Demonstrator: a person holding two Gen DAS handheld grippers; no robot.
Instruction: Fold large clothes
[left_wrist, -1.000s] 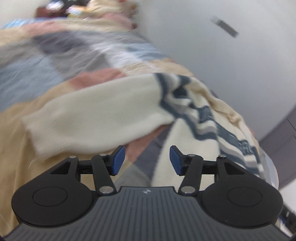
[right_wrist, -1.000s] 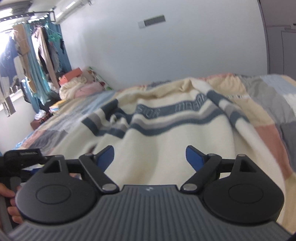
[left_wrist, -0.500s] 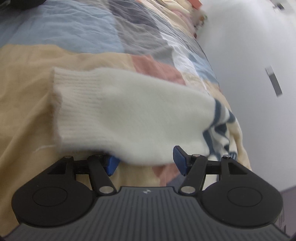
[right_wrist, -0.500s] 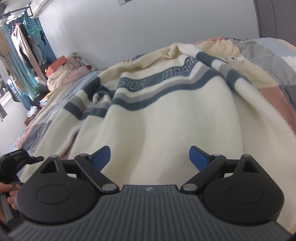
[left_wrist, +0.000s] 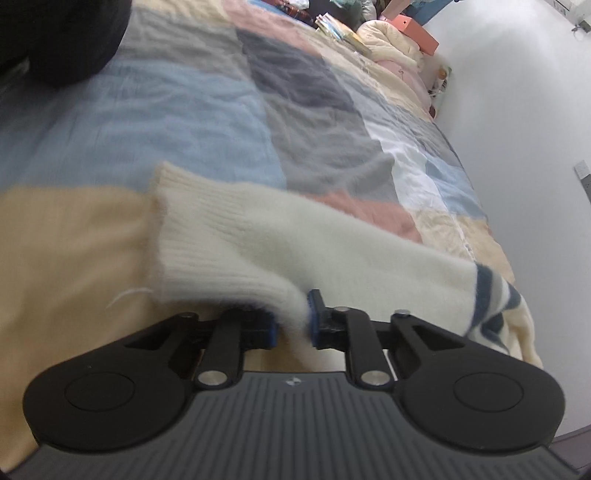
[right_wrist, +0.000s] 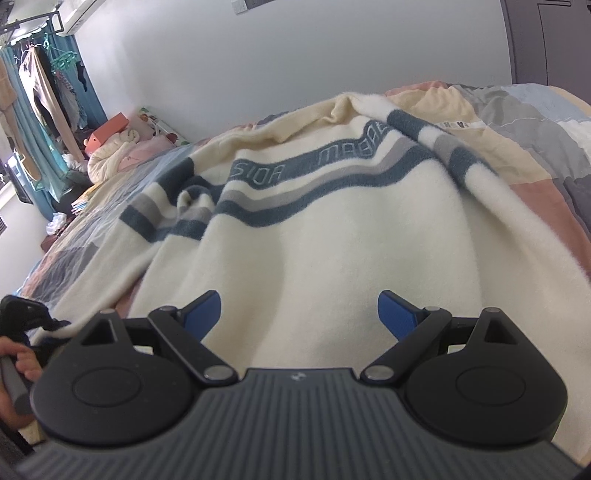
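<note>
A cream knitted sweater (right_wrist: 332, 236) with blue and grey stripes lies spread on the bed. Its left sleeve (left_wrist: 295, 243) stretches across the patchwork quilt (left_wrist: 184, 110), ribbed cuff to the left. My left gripper (left_wrist: 291, 325) is at the sleeve's near edge, just behind the cuff. Its jaws are closing, and a fold of the sleeve is pinched between the blue pads. My right gripper (right_wrist: 299, 314) hovers low over the sweater's plain lower body. It stands wide open with nothing between its fingers. The left gripper (right_wrist: 22, 314) and the hand (right_wrist: 18, 365) holding it show at the right view's left edge.
A white wall (left_wrist: 517, 110) runs along the bed's far side. Rolled bedding and a pink box (left_wrist: 391, 40) sit at the bed's end. A dark object (left_wrist: 55, 37) lies on the quilt's corner. Hanging clothes (right_wrist: 44, 92) and a grey wardrobe (right_wrist: 546, 37) flank the room.
My left gripper came down to the sleeve near the cuff and its jaws drew together on the sleeve's edge. My right gripper sank closer to the sweater's body and stayed open.
</note>
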